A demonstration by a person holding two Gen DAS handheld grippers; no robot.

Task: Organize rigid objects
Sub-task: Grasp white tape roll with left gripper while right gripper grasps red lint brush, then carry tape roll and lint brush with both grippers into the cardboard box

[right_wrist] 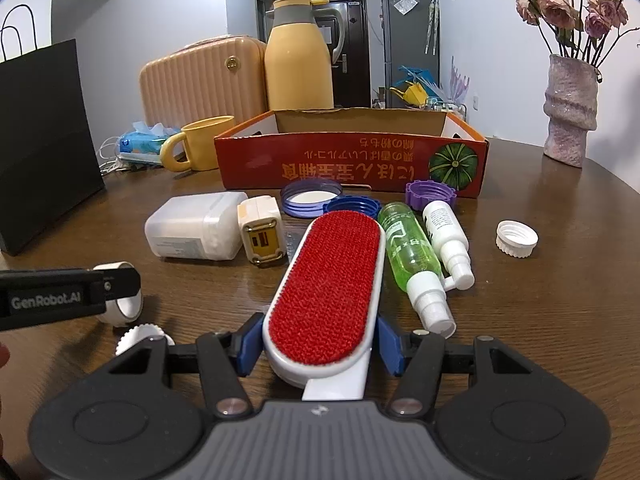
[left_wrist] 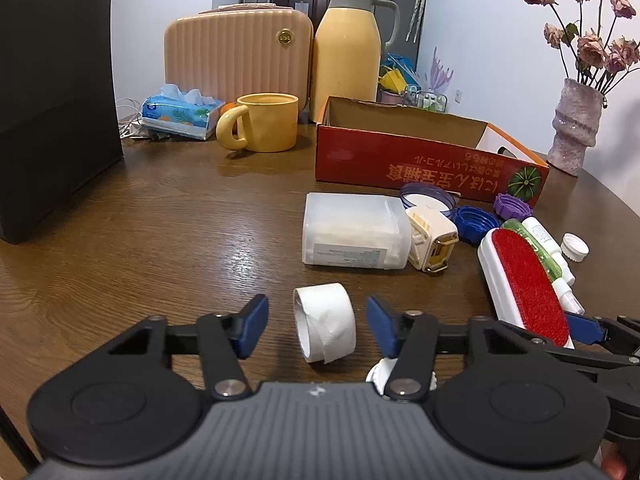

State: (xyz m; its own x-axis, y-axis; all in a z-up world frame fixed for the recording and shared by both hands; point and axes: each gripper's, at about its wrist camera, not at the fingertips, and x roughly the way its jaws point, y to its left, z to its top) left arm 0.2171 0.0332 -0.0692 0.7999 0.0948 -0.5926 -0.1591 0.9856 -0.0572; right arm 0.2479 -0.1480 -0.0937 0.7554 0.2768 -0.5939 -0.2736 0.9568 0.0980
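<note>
Straddling the tape roll (left_wrist: 325,328), left gripper (left_wrist: 318,326) gapes wide, not touching. Right gripper (right_wrist: 318,346) clamps the lint brush (right_wrist: 328,292) near its handle end.

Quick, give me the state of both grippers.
Left gripper: open, straddling the white tape roll.
Right gripper: shut on the red lint brush.

The left gripper (left_wrist: 318,326) hangs low over the wooden table (left_wrist: 160,220), jaws spread wide on either side of the tape roll (left_wrist: 325,328) without touching it. Beyond the roll lies the translucent plastic box (left_wrist: 356,232), with the cream plug adapter (left_wrist: 432,240) touching its right end. Right of the roll lies the red lint brush (left_wrist: 528,284); the right gripper (left_wrist: 576,326) reaches its near end. The red cardboard box (left_wrist: 420,160) stands farther back.
</note>
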